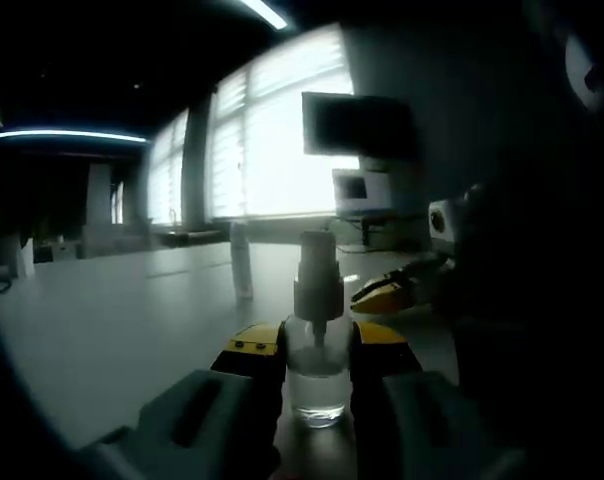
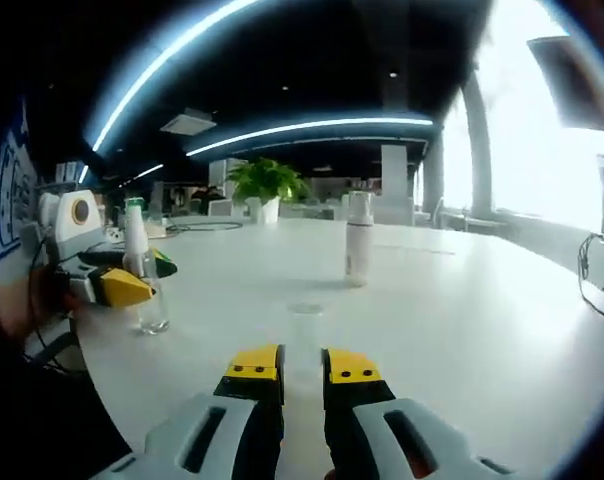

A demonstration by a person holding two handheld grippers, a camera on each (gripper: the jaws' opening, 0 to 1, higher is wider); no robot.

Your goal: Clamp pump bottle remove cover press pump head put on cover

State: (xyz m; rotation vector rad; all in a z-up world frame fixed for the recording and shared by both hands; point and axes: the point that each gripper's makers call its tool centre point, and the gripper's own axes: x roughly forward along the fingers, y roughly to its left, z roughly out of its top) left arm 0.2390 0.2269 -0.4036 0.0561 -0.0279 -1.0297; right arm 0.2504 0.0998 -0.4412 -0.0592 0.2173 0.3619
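Note:
A small clear pump bottle (image 1: 317,385) with a little liquid stands on the white table (image 1: 112,330), and my left gripper (image 1: 317,350) is shut on its body. Its grey pump head (image 1: 318,272) is bare, with no cover on it. In the right gripper view the same bottle (image 2: 150,300) stands at the left between the left gripper's yellow fingertips (image 2: 122,287). A tall pale cylinder (image 1: 242,262), apparently the cover, stands upright farther along the table (image 2: 359,240). My right gripper (image 2: 302,368) hovers over the table with its jaws nearly together and nothing between them; its yellow tips (image 1: 387,292) sit just right of the pump head.
A monitor (image 1: 357,125) and equipment stand by the bright windows beyond the table. A potted plant (image 2: 267,185) sits at the table's far end. A faint round mark (image 2: 304,309) lies on the tabletop. A person's sleeve (image 2: 7,200) is at the left.

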